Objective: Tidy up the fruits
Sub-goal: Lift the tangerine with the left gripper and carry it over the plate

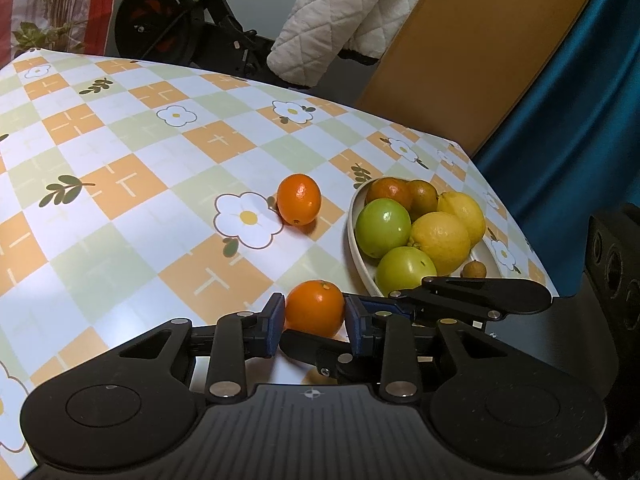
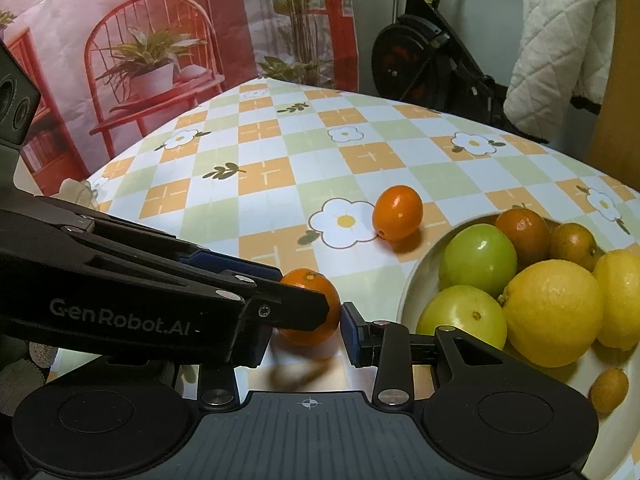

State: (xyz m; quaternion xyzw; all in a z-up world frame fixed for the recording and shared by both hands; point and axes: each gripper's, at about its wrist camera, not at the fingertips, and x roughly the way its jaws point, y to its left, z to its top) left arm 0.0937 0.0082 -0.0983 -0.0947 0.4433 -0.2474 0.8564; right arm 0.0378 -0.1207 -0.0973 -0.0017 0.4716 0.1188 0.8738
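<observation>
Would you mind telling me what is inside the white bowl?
The white bowl holds two green fruits, two lemons, two dark oranges and one small brown fruit. Anything beneath them is covered.

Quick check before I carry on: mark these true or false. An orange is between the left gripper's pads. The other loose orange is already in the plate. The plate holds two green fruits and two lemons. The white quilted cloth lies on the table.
1. An orange is between the left gripper pads. True.
2. The other loose orange is already in the plate. False: it lies on the tablecloth beside a printed flower, outside the plate.
3. The plate holds two green fruits and two lemons. True, along with some darker fruit.
4. The white quilted cloth lies on the table. False: it hangs over the exercise bike behind it.
</observation>
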